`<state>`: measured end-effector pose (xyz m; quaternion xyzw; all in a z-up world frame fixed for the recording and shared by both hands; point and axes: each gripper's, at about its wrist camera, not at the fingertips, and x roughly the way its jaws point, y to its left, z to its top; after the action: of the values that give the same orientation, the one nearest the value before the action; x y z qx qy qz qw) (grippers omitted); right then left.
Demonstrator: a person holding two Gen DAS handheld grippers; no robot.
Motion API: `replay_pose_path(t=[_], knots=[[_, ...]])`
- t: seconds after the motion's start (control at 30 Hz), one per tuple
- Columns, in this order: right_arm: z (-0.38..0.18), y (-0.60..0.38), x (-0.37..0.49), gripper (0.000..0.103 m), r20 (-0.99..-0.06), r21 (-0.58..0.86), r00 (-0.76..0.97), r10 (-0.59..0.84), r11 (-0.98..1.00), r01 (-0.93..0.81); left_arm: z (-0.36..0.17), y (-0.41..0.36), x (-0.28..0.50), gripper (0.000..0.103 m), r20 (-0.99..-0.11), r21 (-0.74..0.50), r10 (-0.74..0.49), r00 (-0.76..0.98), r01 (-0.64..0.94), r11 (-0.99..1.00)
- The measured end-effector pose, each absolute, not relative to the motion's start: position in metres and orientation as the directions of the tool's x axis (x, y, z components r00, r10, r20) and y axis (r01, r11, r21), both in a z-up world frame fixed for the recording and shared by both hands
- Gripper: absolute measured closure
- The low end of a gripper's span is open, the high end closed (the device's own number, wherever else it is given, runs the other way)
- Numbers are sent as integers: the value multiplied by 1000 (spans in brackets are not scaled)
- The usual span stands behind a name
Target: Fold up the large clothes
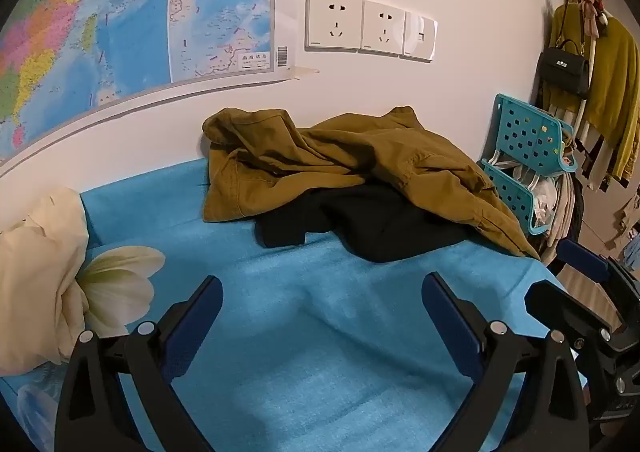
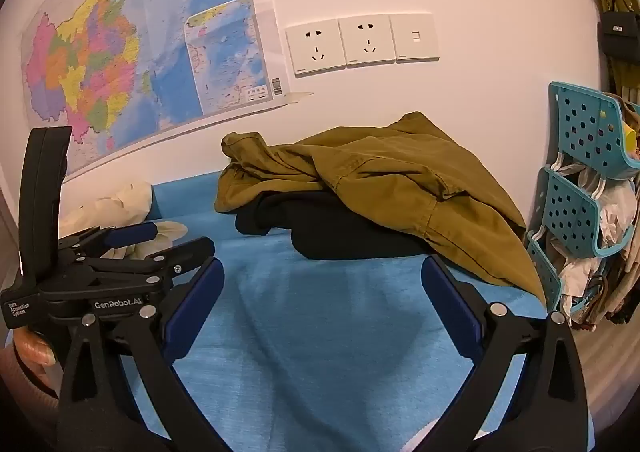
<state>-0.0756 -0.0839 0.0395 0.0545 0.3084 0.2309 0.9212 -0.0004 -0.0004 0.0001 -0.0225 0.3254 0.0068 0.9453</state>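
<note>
A crumpled olive-brown garment lies heaped against the wall at the far side of a blue bed sheet. It drapes over a black garment beneath it. My left gripper hovers open over bare sheet, well short of the pile. My right gripper is also open and holds nothing, its fingertips just short of the black garment. The left gripper shows at the left of the right wrist view; the right gripper shows at the right edge of the left wrist view.
A cream pillow or cloth lies at the left on the bed. A teal plastic rack stands right of the pile, with hanging clothes and a black bag behind. A map and wall sockets hang above.
</note>
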Motion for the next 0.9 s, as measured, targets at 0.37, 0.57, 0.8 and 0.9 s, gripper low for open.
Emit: replay_pose_path(t=[0.37,0.57,0.8,0.9], knots=[[40,-84,-76,6,-547,239,702,457,888,-392,2,-1,0,7,-625,-37,-3,781,-26,999],[37,-82,-76,6,-548,237,701,456,889,-393,0,3,1,7,-624,-45,-3,782,-32,998],[39,-77,-72,6,-548,238,697,462,885,-399,-1,5,2,7,-626,-44,3,780,-39,998],[42,-76,-70,6,-547,234,696,466,883,-407,-1,7,2,7,-628,-44,8,778,-46,998]])
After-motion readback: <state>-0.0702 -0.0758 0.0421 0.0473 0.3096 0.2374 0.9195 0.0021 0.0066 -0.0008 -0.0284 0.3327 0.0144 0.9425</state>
